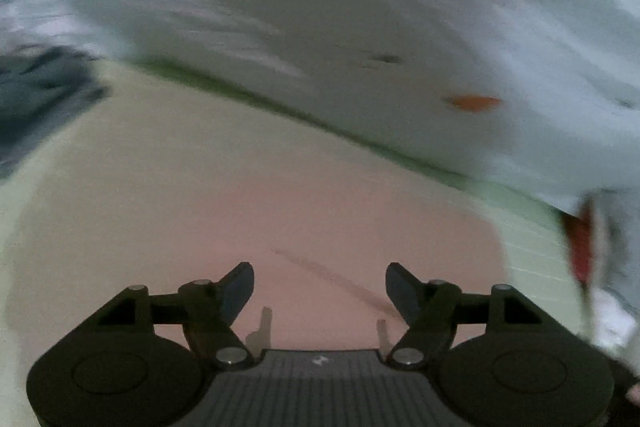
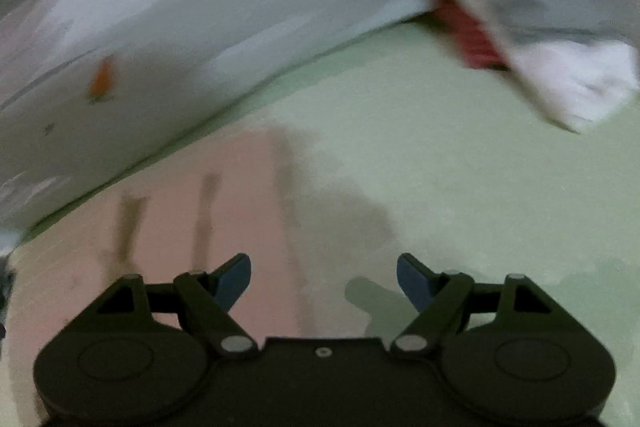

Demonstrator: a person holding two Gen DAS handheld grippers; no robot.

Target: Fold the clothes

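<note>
Writing: no lettering is showing clearly enough to read; a small pale mark (image 1: pixel 320 361) is sitting on the left gripper's ribbed body, too small to make out.
Garment: a pale grey-white garment (image 1: pixel 360 27) is lying across the far part of the surface in both views (heavily blurred), carrying a small orange patch (image 1: pixel 474 103) on its front.
Garment detail: in the right wrist view, a red lining or collar piece (image 2: pixel 468 31) is showing at its right end beside a white fold (image 2: pixel 580 87).
Garment position: it is lying beyond both claws, apart from their fingertips.
Surface: a light green cover (image 2: pixel 440 147) with a pinkish zone (image 1: pixel 260 219) is lying under the grippers.
Left gripper (image 1: pixel 320 291): fingers are standing spread wide, gripping nothing.
Right gripper (image 2: pixel 323 281): blue-padded fingers are standing spread, gripping nothing.
Other cloth: a dark blue-grey item (image 1: pixel 36 95) is lying at the left edge of the left wrist view.
</note>
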